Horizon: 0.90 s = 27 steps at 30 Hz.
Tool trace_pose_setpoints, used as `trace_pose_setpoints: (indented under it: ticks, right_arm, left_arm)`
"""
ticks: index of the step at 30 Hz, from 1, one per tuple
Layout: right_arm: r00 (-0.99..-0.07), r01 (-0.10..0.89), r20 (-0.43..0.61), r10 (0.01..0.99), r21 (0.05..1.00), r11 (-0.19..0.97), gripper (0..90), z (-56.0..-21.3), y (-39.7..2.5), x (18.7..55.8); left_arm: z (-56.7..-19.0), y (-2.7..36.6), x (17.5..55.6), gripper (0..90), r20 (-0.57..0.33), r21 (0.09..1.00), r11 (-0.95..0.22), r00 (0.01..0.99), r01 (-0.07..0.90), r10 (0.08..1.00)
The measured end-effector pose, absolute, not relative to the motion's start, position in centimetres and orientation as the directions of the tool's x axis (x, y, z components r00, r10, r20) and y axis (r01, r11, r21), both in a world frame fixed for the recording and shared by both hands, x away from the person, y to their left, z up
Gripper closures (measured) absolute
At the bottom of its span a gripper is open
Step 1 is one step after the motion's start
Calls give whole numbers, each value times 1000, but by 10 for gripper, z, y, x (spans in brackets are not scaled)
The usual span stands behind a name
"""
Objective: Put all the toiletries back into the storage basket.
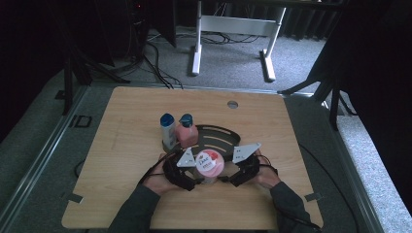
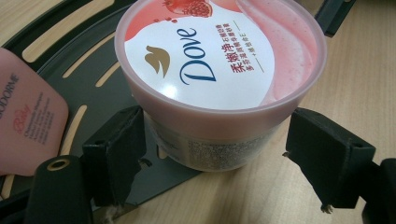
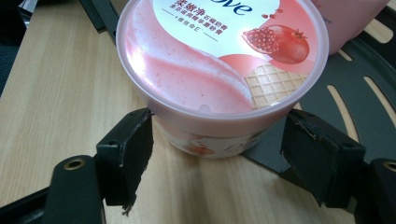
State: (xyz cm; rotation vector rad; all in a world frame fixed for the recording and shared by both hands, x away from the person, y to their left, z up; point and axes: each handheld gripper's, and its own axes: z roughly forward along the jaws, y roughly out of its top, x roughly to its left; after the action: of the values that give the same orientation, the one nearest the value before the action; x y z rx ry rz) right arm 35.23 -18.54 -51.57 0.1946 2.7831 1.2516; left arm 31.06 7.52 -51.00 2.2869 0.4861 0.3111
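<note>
A person's left gripper (image 1: 190, 175) and right gripper (image 1: 239, 172), both spread wide, flank a pink tub (image 1: 209, 163) at the tray's (image 1: 221, 132) six o'clock edge; closing on it likely comes next.

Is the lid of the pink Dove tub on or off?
On. The lid covers the whole top of the Dove tub, its rim lying evenly around the tub's wall with no gap showing.

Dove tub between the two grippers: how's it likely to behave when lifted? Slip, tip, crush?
The Dove tub is squat and wide, so tipping looks unlikely. Its glossy plastic wall may slip against the pads, though the overhanging lid rim could catch them. It looks like rigid plastic, probably stiff under a moderate squeeze.
</note>
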Motion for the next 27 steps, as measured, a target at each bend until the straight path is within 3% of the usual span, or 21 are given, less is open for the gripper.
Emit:
trace_pose_setpoints:
  ticks: [27]
  right_arm:
    - [-978,116,-28,205,746,656,256,-515,-186,374]
  left_arm:
    - [-511,70,335,207,74,728,-628,879,276,472]
